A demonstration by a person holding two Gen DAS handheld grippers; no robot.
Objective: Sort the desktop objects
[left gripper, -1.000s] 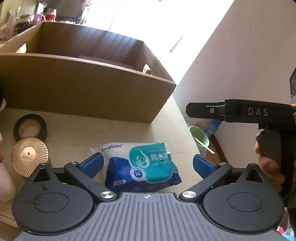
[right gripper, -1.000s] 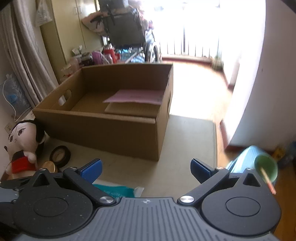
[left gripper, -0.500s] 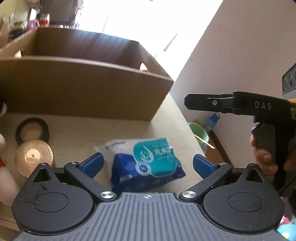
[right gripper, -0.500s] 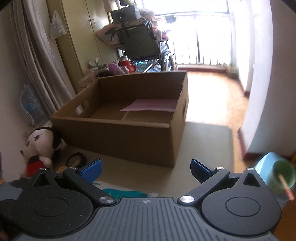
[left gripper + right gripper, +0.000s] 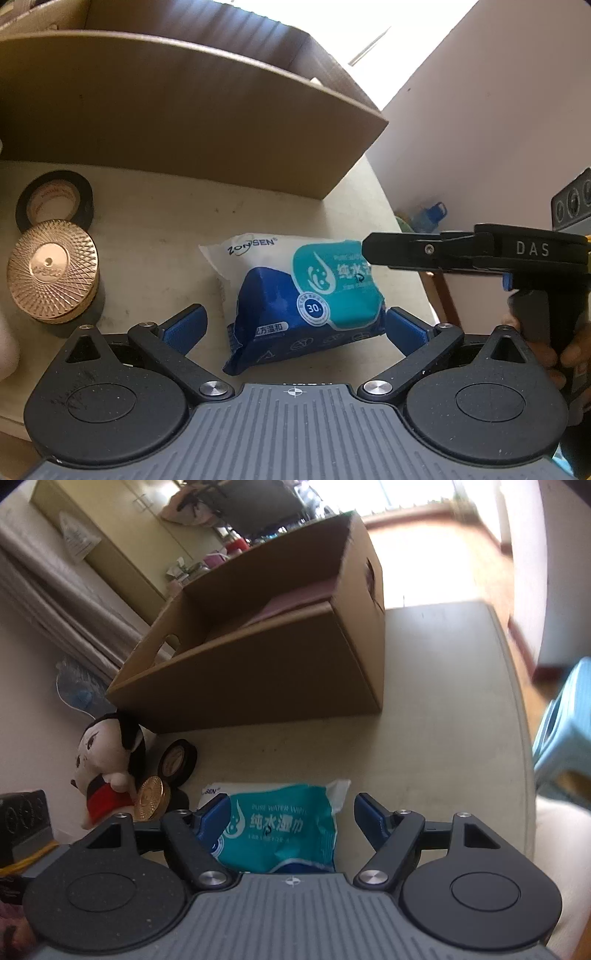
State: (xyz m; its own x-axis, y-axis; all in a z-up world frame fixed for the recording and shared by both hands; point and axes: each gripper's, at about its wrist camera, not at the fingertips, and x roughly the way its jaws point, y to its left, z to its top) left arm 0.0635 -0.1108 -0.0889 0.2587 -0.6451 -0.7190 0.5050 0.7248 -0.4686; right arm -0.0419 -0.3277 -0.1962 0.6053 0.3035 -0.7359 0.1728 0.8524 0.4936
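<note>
The left gripper [image 5: 293, 325] was held low over the table [image 5: 159, 221], level and pointing toward the cardboard box [image 5: 166, 118], its blue fingers [image 5: 184, 326] spread wide on either side of the pack of wet wipes [image 5: 303, 295] without clearly touching it. The pack lay flat on the table in front of the box, near the table's right edge. The right gripper [image 5: 291, 819] came in from the side, tilted so that the room looked slanted in its view, and its fingers [image 5: 367, 819] were also spread apart around the teal end of the same pack [image 5: 280, 830]. In the left view its black finger [image 5: 424, 253] reached across above the pack's far corner, with the person's right hand [image 5: 561, 354] wrapped around the handle. To the left of the pack sat a gold round tin [image 5: 51, 271] and a roll of black tape [image 5: 53, 201], touching each other, and a doll [image 5: 107, 760] stood beside them.
</note>
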